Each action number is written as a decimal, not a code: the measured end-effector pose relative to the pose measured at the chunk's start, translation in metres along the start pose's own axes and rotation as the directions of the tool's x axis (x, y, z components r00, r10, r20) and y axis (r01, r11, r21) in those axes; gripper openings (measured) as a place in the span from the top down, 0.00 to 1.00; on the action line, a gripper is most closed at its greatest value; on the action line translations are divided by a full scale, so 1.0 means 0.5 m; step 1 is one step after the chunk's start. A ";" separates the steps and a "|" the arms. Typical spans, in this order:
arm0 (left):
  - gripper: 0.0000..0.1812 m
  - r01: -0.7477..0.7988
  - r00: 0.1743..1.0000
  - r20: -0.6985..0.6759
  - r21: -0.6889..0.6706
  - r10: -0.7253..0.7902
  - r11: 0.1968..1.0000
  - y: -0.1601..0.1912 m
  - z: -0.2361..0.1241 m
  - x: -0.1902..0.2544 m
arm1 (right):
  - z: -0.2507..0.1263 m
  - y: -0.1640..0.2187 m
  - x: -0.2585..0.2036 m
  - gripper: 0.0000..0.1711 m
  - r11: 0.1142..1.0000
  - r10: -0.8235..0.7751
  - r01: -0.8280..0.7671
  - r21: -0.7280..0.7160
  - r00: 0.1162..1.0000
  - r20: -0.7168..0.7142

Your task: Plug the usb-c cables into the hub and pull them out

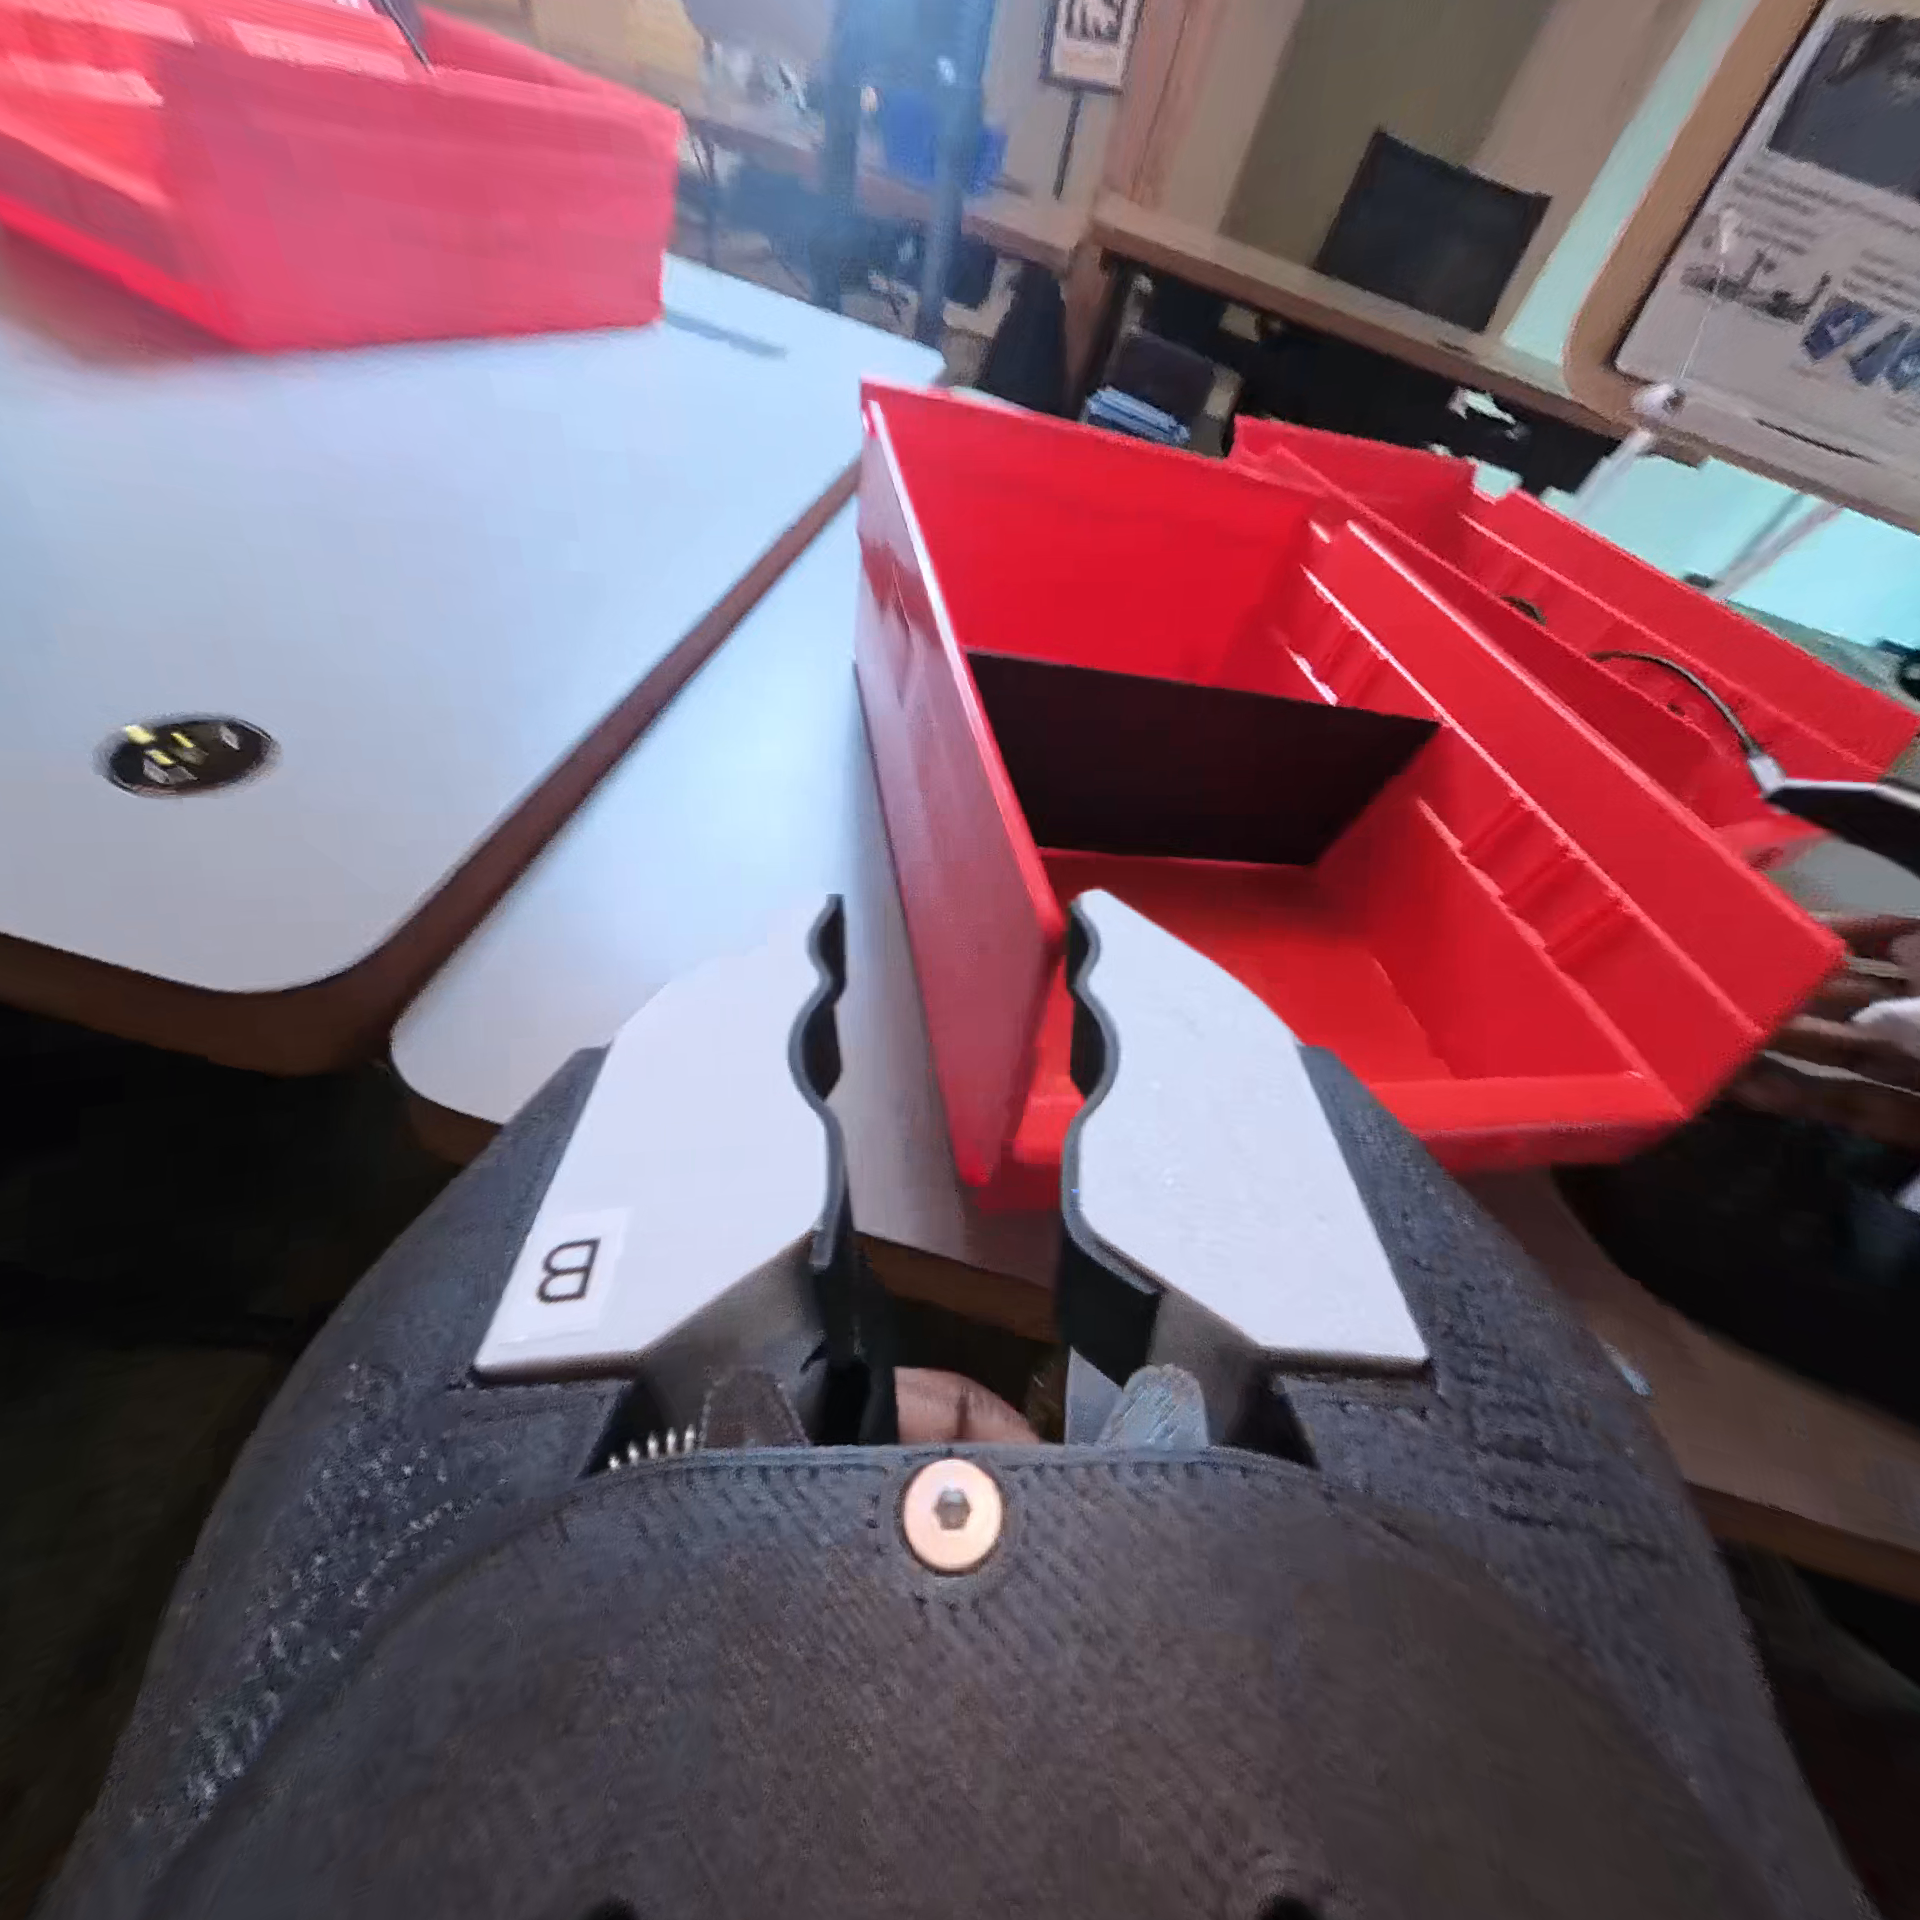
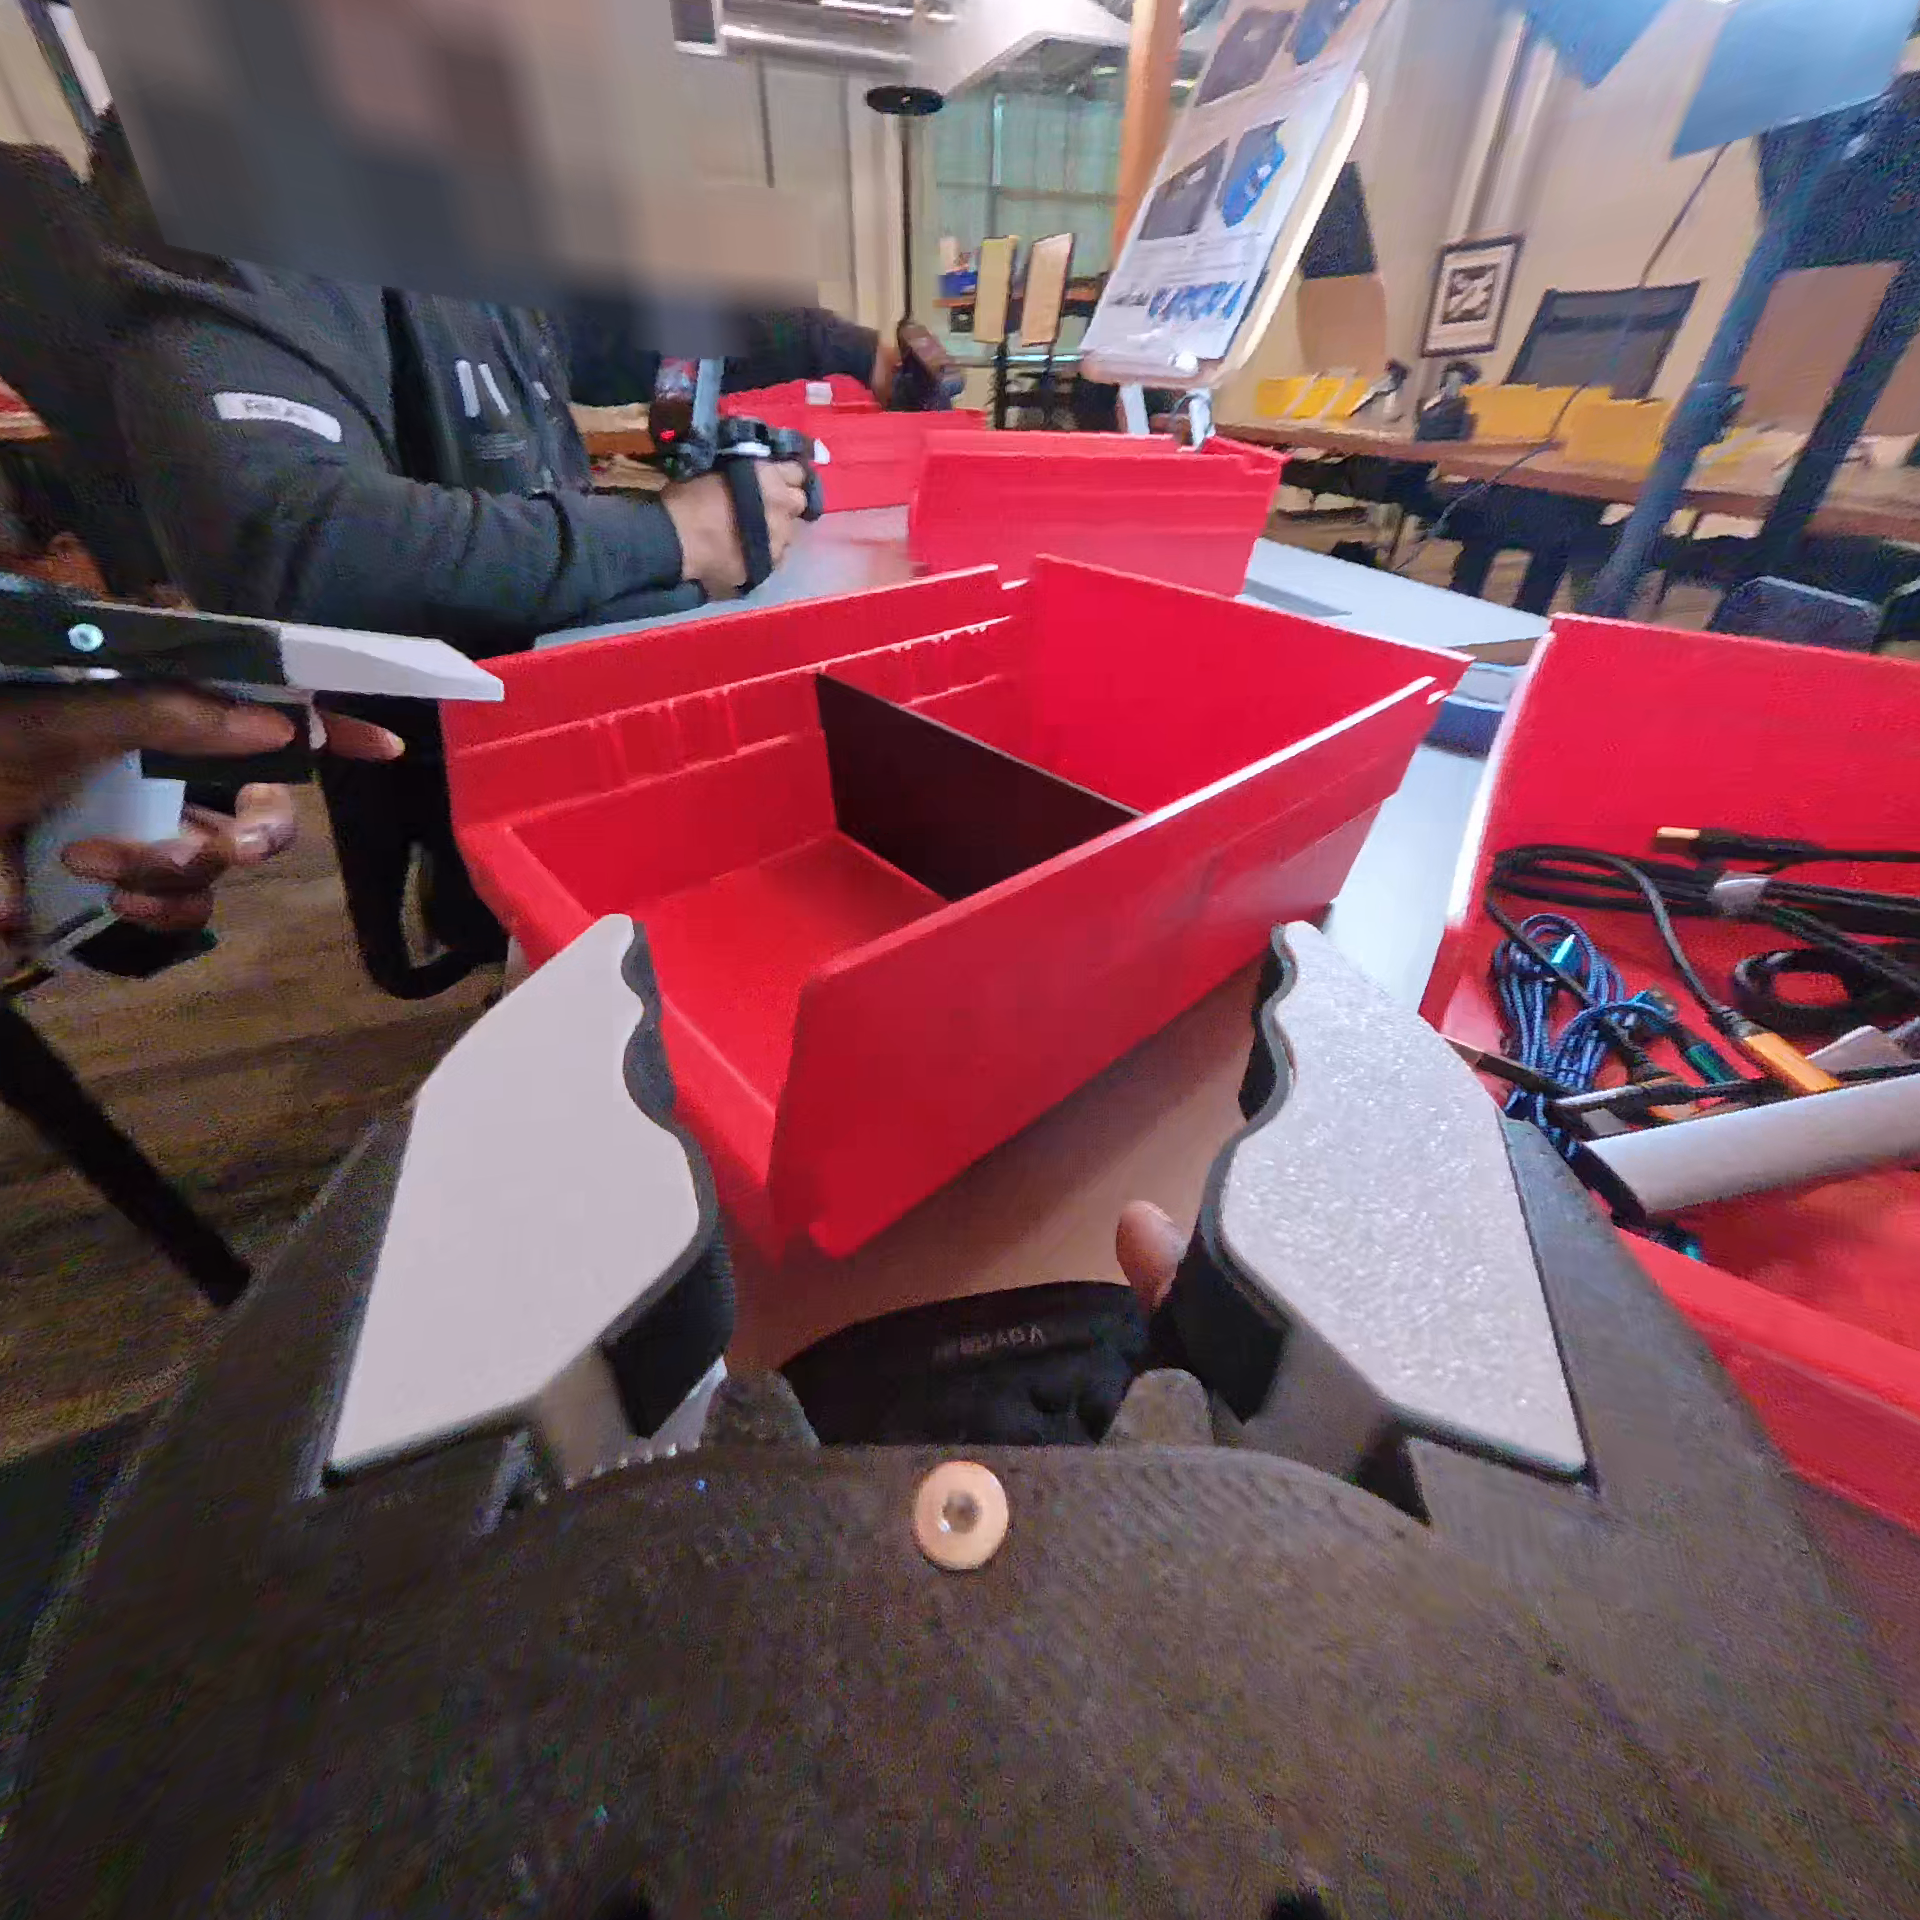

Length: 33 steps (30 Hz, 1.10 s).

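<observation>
An empty red bin (image 2: 1039, 1039) with a black divider (image 2: 935, 800) stands just ahead of both grippers; it also shows in the left wrist view (image 1: 935, 831). My right gripper (image 2: 956, 935) is wide open and empty in front of its near wall. My left gripper (image 1: 956, 925) is open and empty over its left wall. A second red bin (image 2: 1714, 748) on the right holds a blue braided cable (image 2: 1558, 997), black cables (image 2: 1662, 883) and a white elongated object (image 2: 1766, 1143). I cannot make out a hub.
The left gripper (image 2: 384, 665), in a hand, shows at the left of the right wrist view. Another person (image 2: 364, 468) with a gripper works behind, beside more red bins (image 2: 1091, 499). The grey table (image 1: 312, 623) has a round socket (image 1: 187, 753) and a red bin (image 1: 312, 177). The round socket (image 1: 187, 753) lies around 20 cm away from my left fingertips.
</observation>
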<state>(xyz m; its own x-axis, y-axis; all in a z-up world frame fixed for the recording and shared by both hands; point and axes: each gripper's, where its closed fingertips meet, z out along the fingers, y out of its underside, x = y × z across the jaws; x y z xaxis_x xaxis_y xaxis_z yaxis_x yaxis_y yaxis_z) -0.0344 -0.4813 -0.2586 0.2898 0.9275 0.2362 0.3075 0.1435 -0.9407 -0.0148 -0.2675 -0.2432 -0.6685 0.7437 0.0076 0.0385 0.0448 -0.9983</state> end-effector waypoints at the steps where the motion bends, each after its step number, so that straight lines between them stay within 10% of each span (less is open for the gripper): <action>1: 0.74 -0.031 0.999 0.027 0.042 0.029 0.999 -0.007 0.002 -0.004 | 0.003 -0.010 0.000 0.37 1.000 0.011 -0.011 0.028 1.000 -0.020; 8: 0.64 -0.202 0.973 0.123 0.064 0.193 0.977 0.020 0.063 0.001 | 0.046 0.047 0.010 0.56 0.983 0.062 -0.085 -0.161 0.988 -0.139; 12: 0.97 -0.199 0.974 0.130 0.120 0.183 0.973 0.014 0.076 0.013 | 0.069 0.090 -0.003 0.74 0.943 -0.024 -0.018 -0.333 0.992 -0.121; 20: 0.97 -0.397 0.901 0.309 0.301 0.305 0.867 -0.131 -0.015 0.104 | 0.047 0.001 0.033 0.87 0.967 -0.209 0.156 -0.201 0.939 -0.273; 27: 0.96 -0.316 0.942 0.155 0.712 0.298 0.627 -0.224 -0.086 0.346 | -0.173 -0.190 0.107 0.87 0.883 -0.390 0.469 0.030 0.768 -0.508; 33: 0.93 -0.195 0.886 -0.179 0.693 0.428 0.694 -0.153 0.046 0.654 | -0.461 -0.153 0.298 0.89 0.887 -0.406 0.425 -0.178 0.537 -0.740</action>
<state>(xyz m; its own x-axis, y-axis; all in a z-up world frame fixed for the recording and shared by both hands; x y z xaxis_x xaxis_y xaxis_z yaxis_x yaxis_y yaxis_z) 0.0162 -0.1811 -0.1152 0.5510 0.8209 -0.1500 -0.4715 0.1580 -0.8676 0.0540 -0.0064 -0.1522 0.1750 0.8744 0.4525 -0.1175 0.4749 -0.8722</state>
